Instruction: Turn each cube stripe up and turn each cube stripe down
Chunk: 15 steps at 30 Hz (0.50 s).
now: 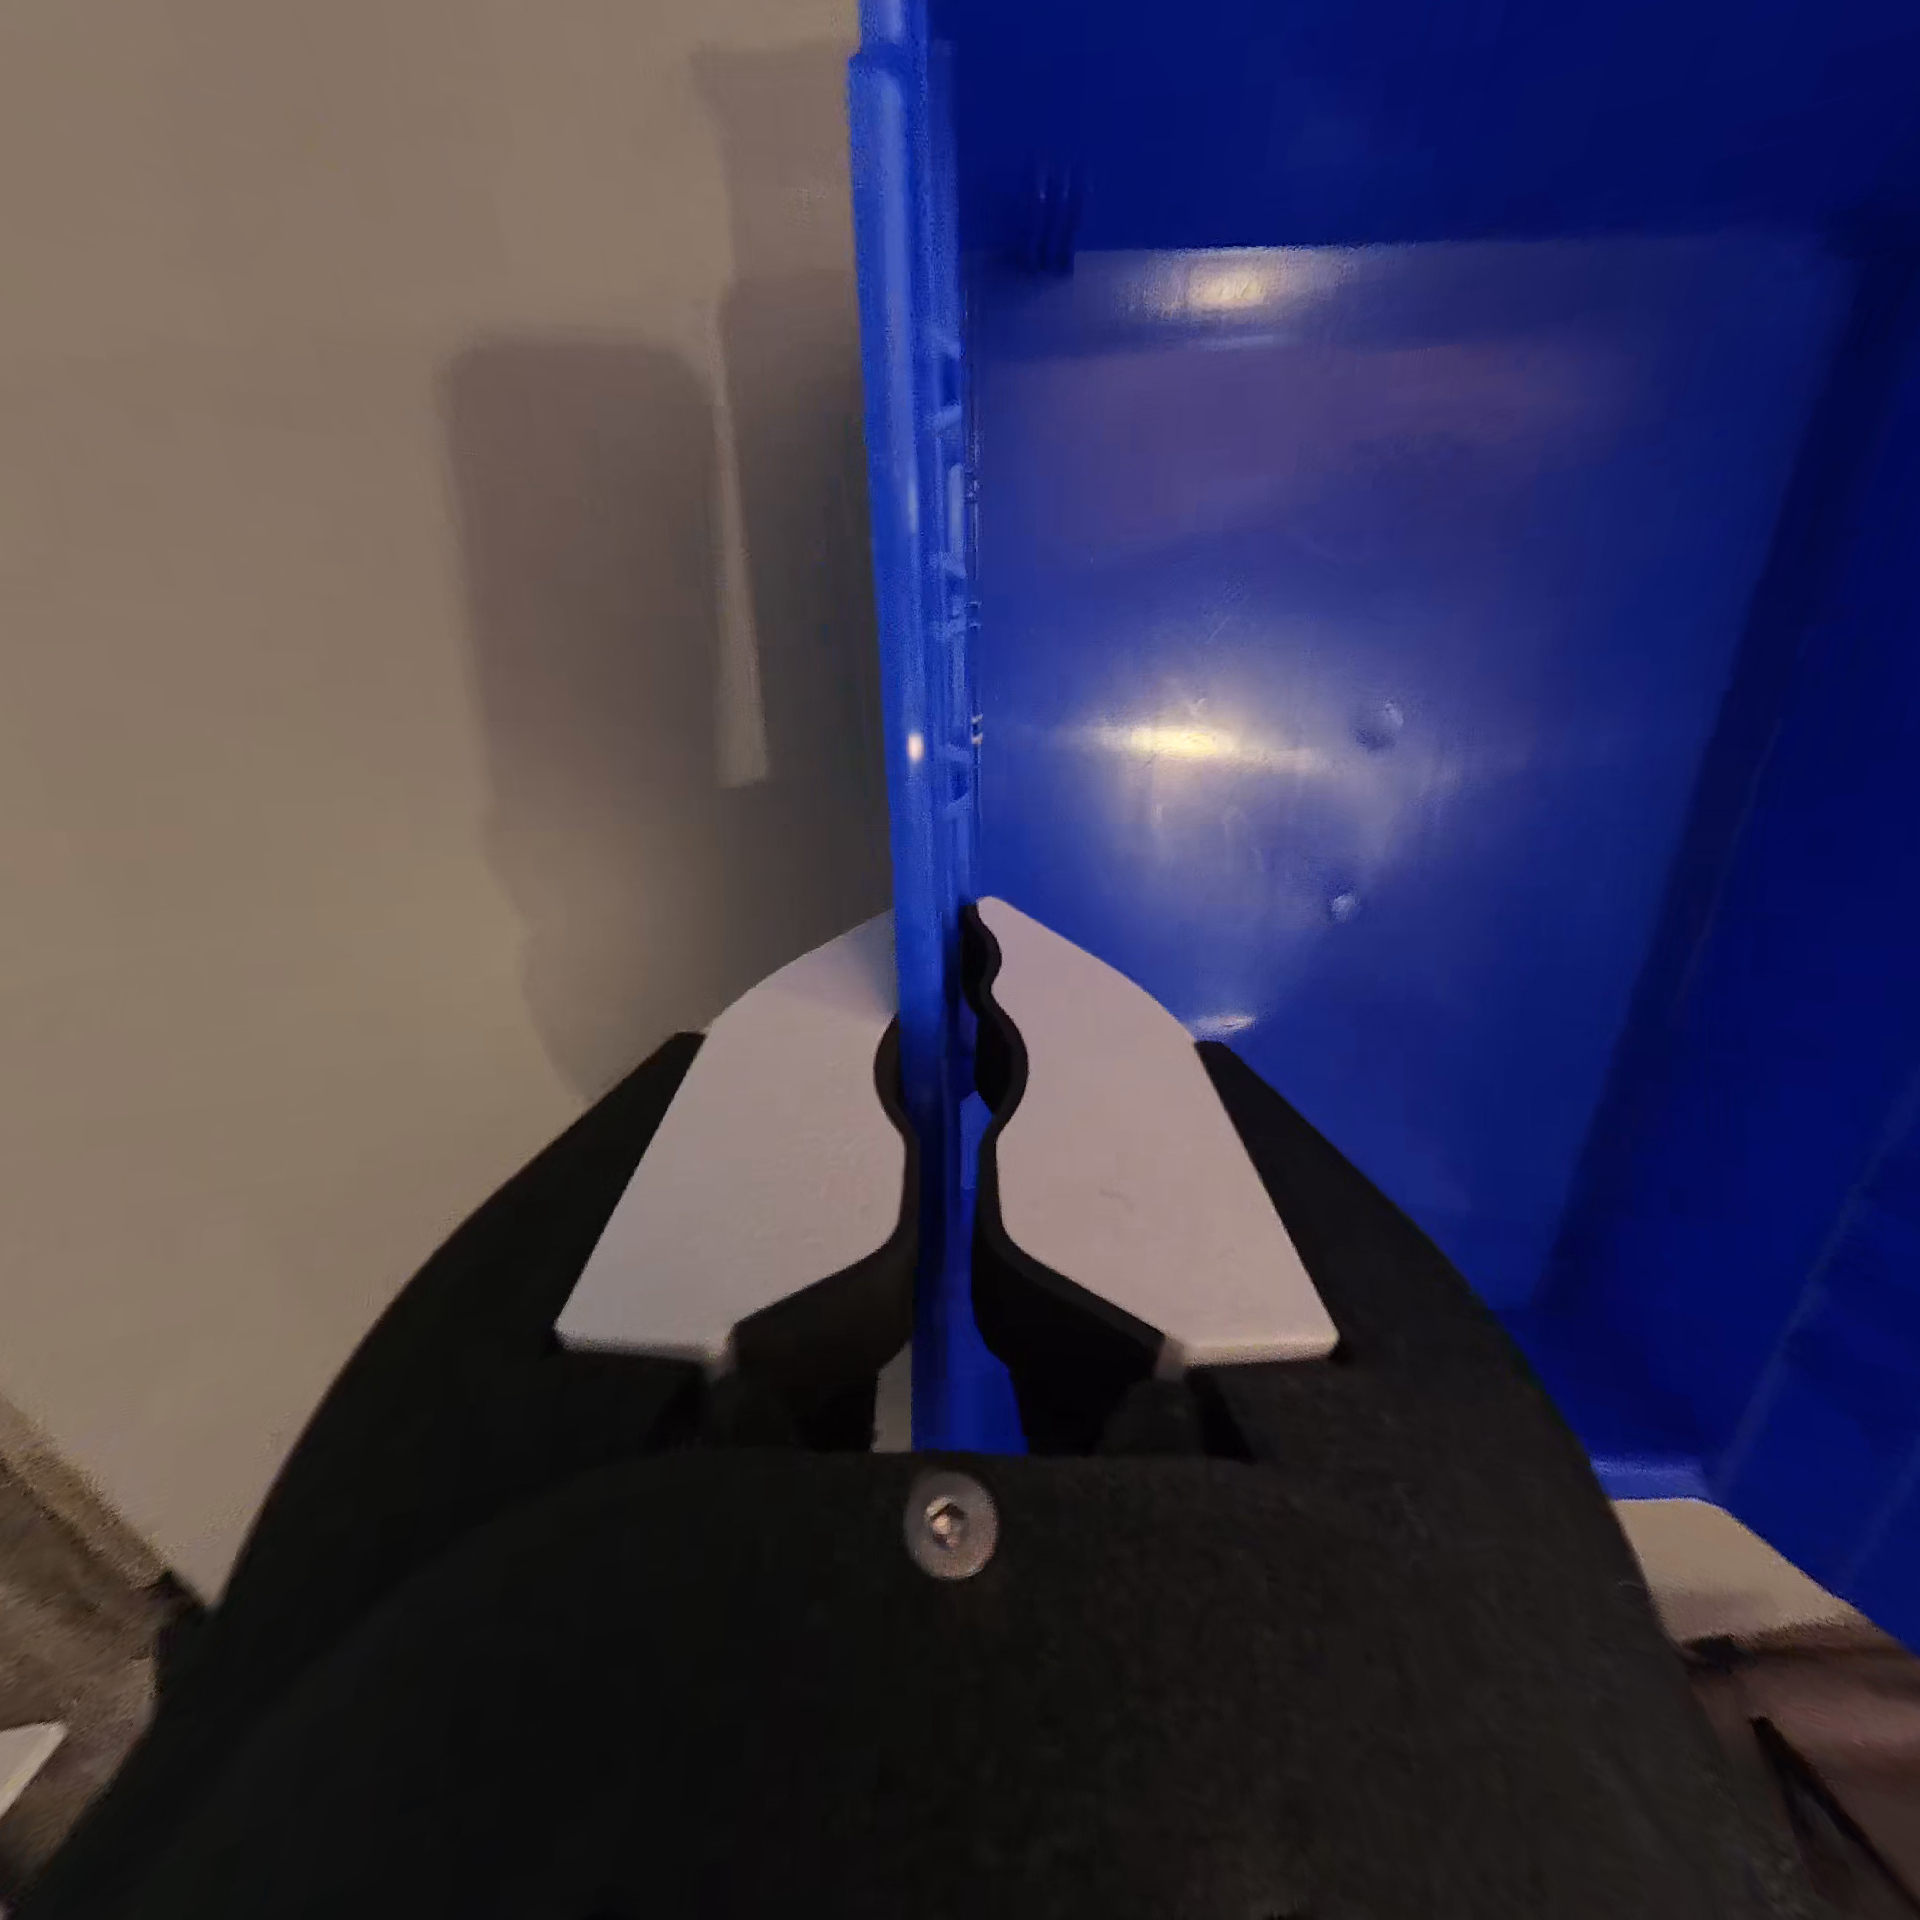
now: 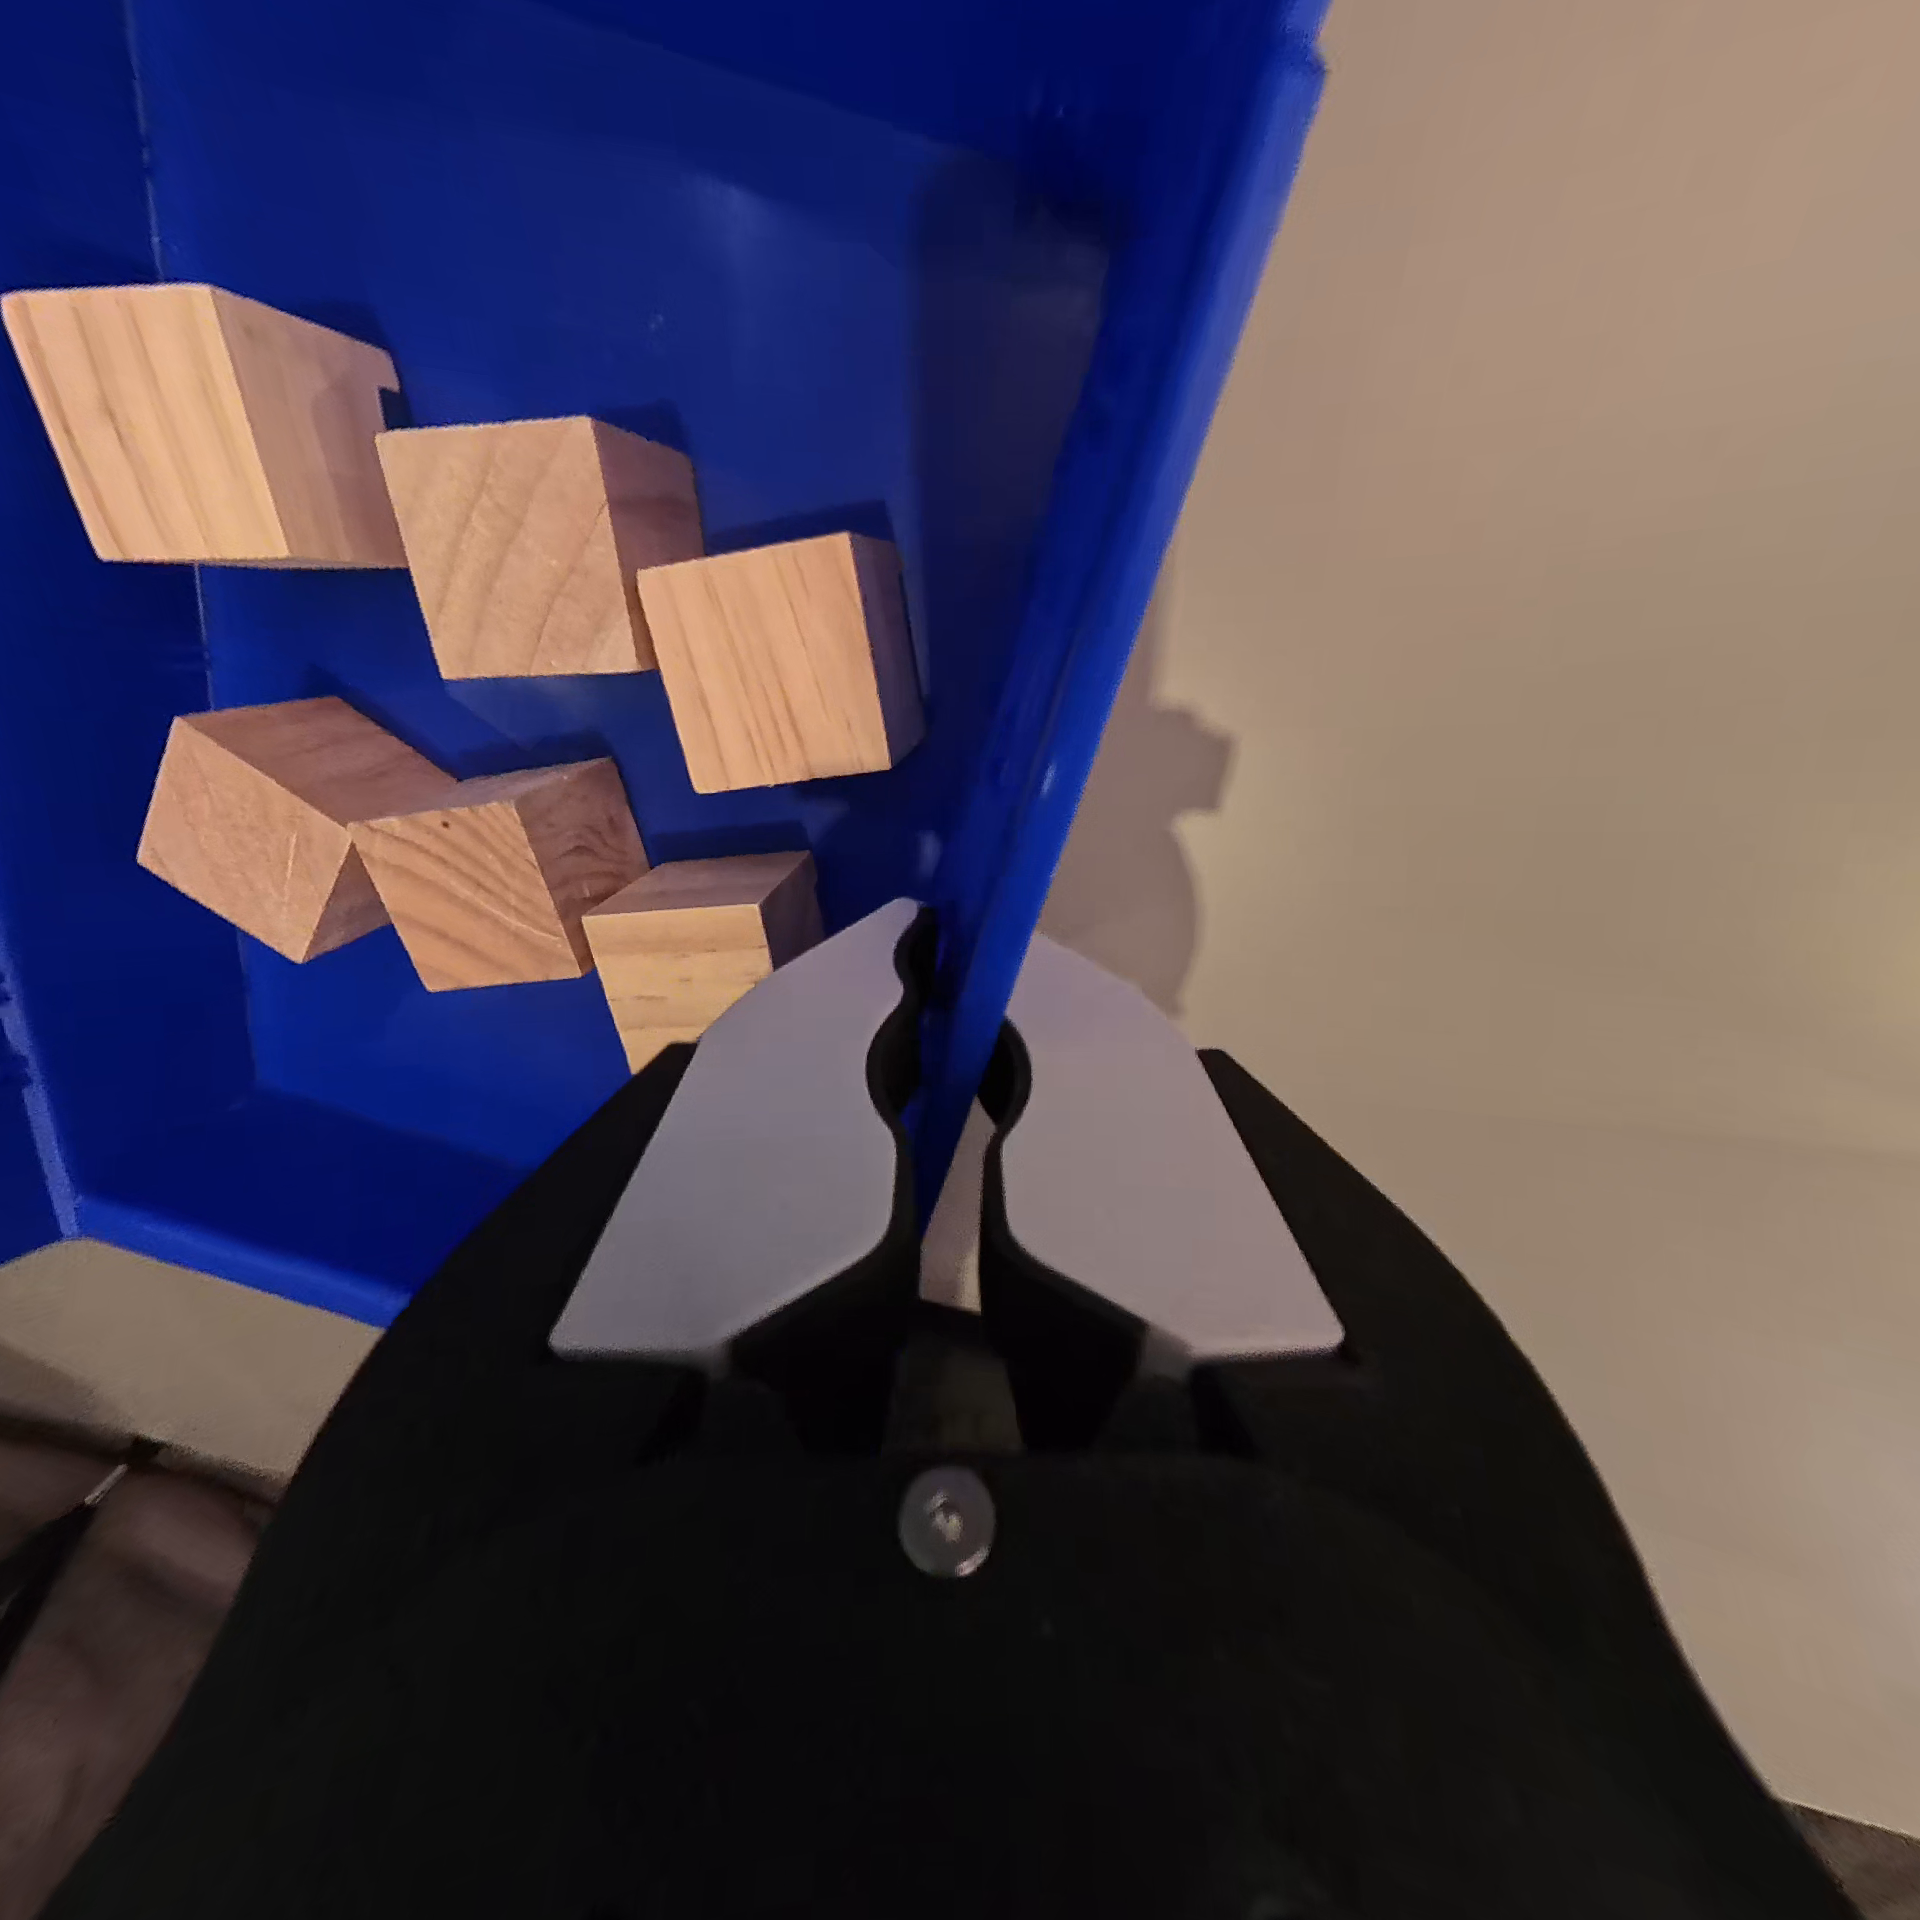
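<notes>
Gripping glossy blue bin (image 1: 920, 623), wooden cubes (image 2: 530, 551)

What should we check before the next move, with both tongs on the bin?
1. Left tongs clamped on blue bin wall: ok, wall runs between the closed fingers.
2. Right tongs clamped on the opposite wall: ok.
3. Wooden cubes inside bin: ok, six visible, clustered near the right wall.
4. Stripe faces identified: cannot tell, no stripe shows on any visible face.
5. Cubes lying flat and separate: not ok, several touch and sit skewed.
6. Left half of bin free of cubes: ok in the left wrist view.
</notes>
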Each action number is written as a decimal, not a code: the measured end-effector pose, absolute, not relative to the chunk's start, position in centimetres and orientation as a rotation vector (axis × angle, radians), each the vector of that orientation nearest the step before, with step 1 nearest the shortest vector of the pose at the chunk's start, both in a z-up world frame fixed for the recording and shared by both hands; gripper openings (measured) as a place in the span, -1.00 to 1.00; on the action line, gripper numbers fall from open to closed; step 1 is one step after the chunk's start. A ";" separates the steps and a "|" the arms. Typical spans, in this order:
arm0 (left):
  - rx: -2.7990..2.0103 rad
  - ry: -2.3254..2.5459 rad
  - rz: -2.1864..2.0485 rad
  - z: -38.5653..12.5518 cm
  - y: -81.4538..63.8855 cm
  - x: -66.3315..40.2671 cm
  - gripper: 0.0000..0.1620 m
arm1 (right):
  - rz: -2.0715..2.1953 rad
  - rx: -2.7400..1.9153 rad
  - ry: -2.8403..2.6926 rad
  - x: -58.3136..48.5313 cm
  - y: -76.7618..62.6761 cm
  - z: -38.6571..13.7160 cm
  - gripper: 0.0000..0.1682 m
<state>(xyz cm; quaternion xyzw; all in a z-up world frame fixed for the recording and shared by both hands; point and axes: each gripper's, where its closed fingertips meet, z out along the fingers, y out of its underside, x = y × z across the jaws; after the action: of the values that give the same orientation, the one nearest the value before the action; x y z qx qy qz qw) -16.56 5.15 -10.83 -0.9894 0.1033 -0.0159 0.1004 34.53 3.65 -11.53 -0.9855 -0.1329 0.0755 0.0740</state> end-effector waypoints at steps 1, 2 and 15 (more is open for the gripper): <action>-2.925 0.297 -0.078 -10.8 5.3 -16.0 -0.97 | 0.233 -2.963 -0.419 33.8 3.5 -11.5 -0.91; -2.926 0.301 -0.084 -10.8 5.5 -15.6 -0.97 | 0.235 -2.964 -0.429 33.1 3.5 -11.5 -0.91; -2.824 0.414 -0.159 -10.8 7.8 -12.6 -0.96 | 0.291 -2.981 -0.387 29.9 2.1 -11.4 -0.90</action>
<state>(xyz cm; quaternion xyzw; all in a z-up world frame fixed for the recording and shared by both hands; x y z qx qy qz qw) -12.57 7.79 -10.82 -0.9780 0.1435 -0.0549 0.1408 29.86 2.07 -11.44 -0.9852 -0.1280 0.0961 0.0605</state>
